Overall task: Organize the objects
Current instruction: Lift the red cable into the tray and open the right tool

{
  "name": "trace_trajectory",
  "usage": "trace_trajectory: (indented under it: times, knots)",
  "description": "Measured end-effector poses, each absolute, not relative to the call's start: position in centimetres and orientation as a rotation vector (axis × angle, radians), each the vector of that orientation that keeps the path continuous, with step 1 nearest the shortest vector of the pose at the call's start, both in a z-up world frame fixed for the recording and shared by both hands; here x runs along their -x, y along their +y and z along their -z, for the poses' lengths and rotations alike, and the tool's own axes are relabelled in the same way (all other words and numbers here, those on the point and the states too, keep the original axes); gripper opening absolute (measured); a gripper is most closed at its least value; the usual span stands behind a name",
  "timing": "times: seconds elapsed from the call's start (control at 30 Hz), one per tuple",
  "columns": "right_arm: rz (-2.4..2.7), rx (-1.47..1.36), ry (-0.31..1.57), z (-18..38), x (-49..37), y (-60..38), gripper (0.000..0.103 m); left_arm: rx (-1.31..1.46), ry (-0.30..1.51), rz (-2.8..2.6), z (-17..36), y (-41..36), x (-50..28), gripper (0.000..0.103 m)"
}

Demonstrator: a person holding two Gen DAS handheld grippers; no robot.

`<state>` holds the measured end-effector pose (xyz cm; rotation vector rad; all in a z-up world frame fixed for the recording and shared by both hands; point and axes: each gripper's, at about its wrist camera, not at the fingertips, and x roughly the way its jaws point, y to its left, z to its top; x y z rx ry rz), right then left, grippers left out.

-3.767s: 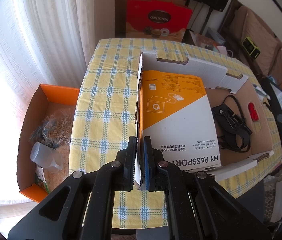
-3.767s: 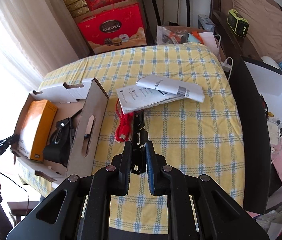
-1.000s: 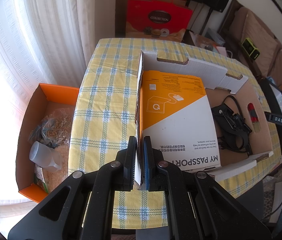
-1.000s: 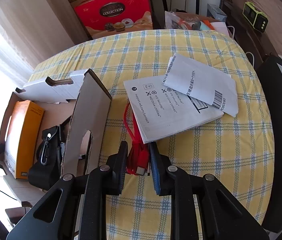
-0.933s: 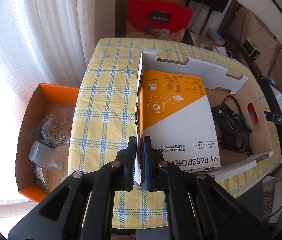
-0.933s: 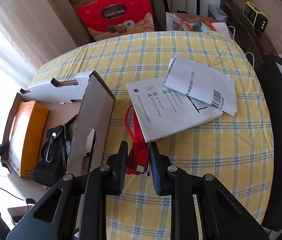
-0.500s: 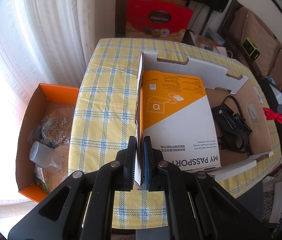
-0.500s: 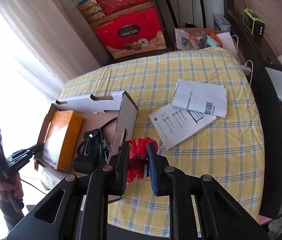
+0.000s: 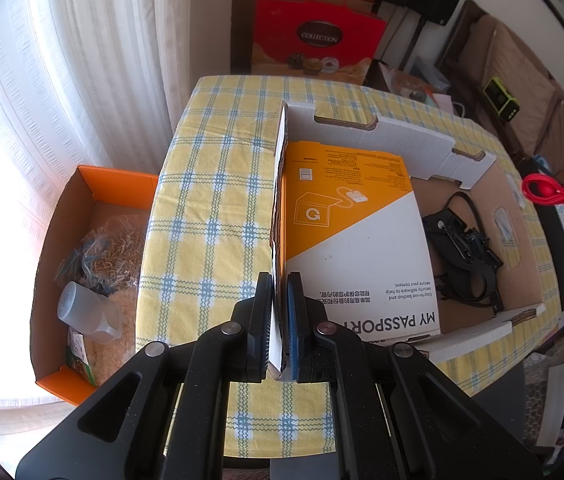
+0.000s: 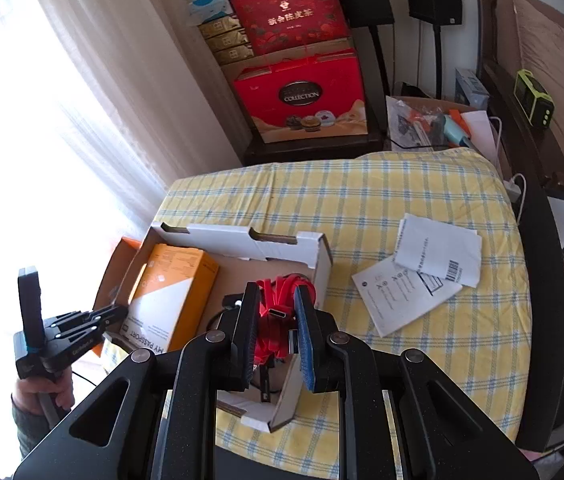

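An open cardboard box (image 9: 410, 142) lies on the yellow checked table; it also shows in the right wrist view (image 10: 282, 246). It holds an orange-and-white "My Passport" carton (image 9: 354, 240) and a black strap with a buckle (image 9: 466, 248). My left gripper (image 9: 280, 292) is shut on the box's left wall (image 9: 280, 184). My right gripper (image 10: 276, 312) is shut on a coiled red cable (image 10: 278, 300) and holds it above the box's right part. The red cable also shows in the left wrist view (image 9: 542, 192), in the air over the box's right wall.
Two white paper leaflets (image 10: 414, 280) lie on the table right of the box. An orange carton (image 9: 82, 264) with bags and a plastic cup stands on the floor to the left. Red gift boxes (image 10: 306, 96) stand behind the table. A dark cabinet edge (image 10: 542, 280) runs along the right.
My right gripper has lifted the red cable off the table and carried it left, over the open box. My left gripper still holds the box wall and has not moved.
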<state>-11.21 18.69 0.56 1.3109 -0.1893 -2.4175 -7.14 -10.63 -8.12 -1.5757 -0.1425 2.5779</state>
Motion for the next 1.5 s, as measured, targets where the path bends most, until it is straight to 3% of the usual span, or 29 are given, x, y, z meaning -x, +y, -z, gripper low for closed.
trace_trajectory:
  times: [0.27,0.57,0.73,1.2,1.5]
  knots:
    - [2.353,-1.387,-0.149,3.0,14.6,13.3,0.017,1.577,-0.136,-2.576,8.0,-10.4,7.0,0.005]
    - [2.397,-1.463,-0.251,6.8,16.3,11.3,0.017,1.575,-0.138,-2.574,8.0,-10.3,7.0,0.005]
    - [2.324,-1.485,-0.352,7.7,16.4,10.3,0.025,1.573,-0.139,-2.574,8.0,-10.3,7.0,0.005]
    - [2.415,-1.376,-0.143,2.8,13.5,12.9,0.039,1.576,-0.135,-2.578,7.8,-10.0,6.9,0.005]
    - [2.506,-1.414,-0.151,2.0,13.5,20.4,0.046,1.576,-0.137,-2.578,7.8,-10.0,7.0,0.005]
